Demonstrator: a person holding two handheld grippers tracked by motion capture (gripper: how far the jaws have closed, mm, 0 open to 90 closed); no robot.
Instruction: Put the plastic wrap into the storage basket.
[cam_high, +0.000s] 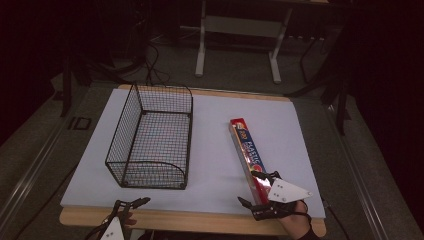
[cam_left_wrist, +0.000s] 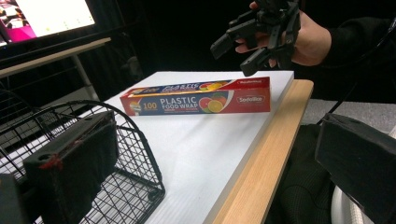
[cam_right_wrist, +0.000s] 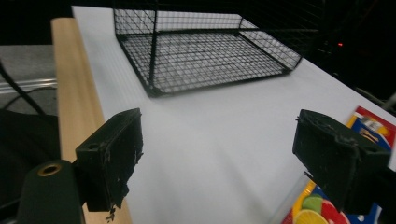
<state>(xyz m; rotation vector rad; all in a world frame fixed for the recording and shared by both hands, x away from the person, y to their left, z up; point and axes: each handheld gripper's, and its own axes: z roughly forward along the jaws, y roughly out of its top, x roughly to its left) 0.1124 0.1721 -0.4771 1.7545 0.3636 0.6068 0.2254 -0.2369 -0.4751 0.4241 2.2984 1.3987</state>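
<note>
Right gripper (cam_high: 257, 189) jaws spread wide above near end of plastic wrap box (cam_high: 247, 152), not grasping, left gripper (cam_high: 131, 204) released at table edge (cam_high: 200, 220), wire basket (cam_high: 150, 137) well apart from box

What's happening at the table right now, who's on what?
A person works with a gripper in each hand. The right gripper hangs with jaws wide open over the near end of the plastic food wrap box, which lies flat on the white board; it has not closed on it. The left gripper sits open at the table's near edge, just in front of the empty black wire basket, holding nothing.
</note>
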